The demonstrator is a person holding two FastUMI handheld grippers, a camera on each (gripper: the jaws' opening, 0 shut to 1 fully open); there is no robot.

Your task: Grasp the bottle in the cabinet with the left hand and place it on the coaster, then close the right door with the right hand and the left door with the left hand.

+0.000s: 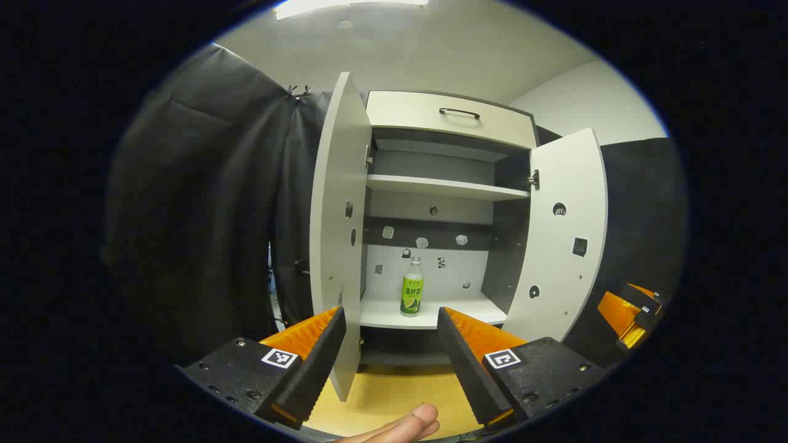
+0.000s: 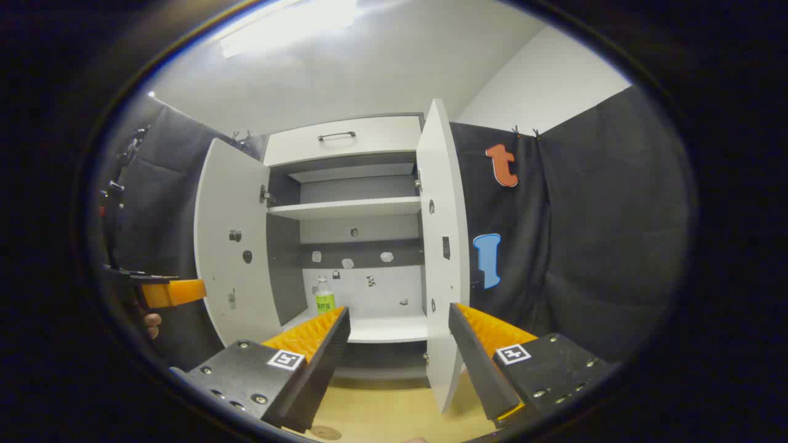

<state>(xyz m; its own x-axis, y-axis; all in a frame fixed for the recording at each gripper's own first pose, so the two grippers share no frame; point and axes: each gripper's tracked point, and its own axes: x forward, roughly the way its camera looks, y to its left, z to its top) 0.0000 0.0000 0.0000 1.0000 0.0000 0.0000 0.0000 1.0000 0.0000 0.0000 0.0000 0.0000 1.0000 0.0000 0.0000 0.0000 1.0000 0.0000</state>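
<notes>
A clear bottle (image 1: 412, 288) with a green label stands upright on the lower shelf of the white cabinet (image 1: 431, 187), seen also as the bottle (image 2: 324, 295) in the right gripper view. Both doors are swung open: the left door (image 1: 335, 234) and the right door (image 1: 563, 240). My left gripper (image 1: 390, 314) is open in front of the cabinet, well short of the bottle and roughly in line with it. My right gripper (image 2: 399, 311) is open, with the edge of the right door (image 2: 440, 246) between its fingers' lines. A small round coaster (image 2: 324, 432) lies on the wooden top at the near edge.
A drawer with a dark handle (image 1: 458, 112) sits above the shelves, and the upper shelf (image 1: 443, 186) is bare. The wooden tabletop (image 1: 394, 394) runs under the cabinet. A person's fingertips (image 1: 400, 427) show at the bottom. Black cloth hangs on both sides.
</notes>
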